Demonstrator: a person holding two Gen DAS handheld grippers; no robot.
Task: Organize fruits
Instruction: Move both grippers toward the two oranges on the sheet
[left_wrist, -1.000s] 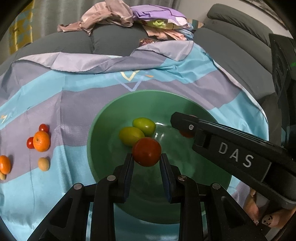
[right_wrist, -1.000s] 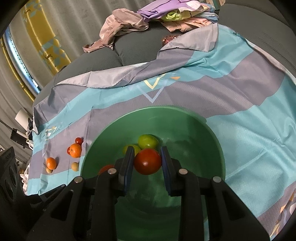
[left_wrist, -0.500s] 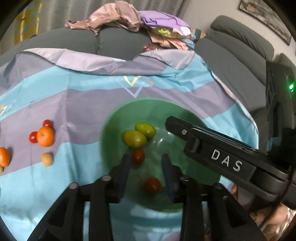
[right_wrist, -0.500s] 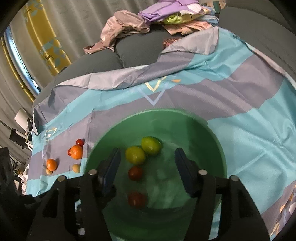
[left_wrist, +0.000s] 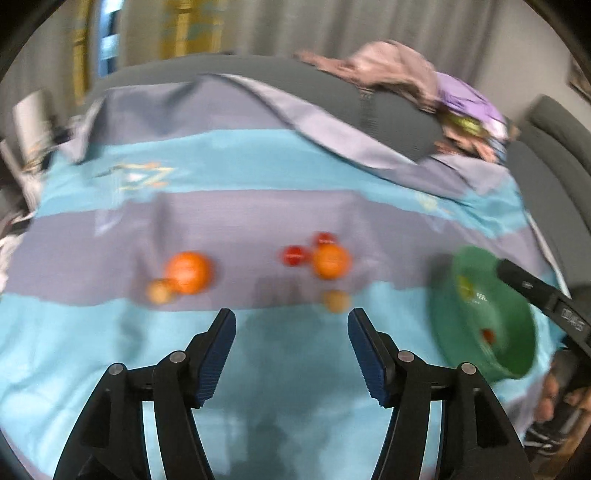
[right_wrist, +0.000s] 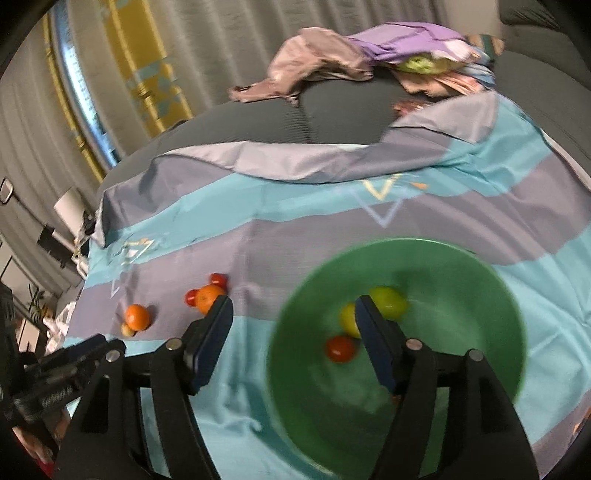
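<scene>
Striped blue-and-grey cloth (left_wrist: 258, 177) bearing loose oranges (left_wrist: 188, 272) and small tomatoes (left_wrist: 294, 255), green bowl (right_wrist: 436, 254) holding a tomato (right_wrist: 340, 348) and two green fruits (right_wrist: 388, 298); left gripper (left_wrist: 291, 325) and right gripper (right_wrist: 293, 312) both spread wide, empty.

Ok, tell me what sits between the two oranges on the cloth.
Left wrist view: between the left orange and right orange only one small red fruit, beside the right one; otherwise bare striped cloth.
</scene>
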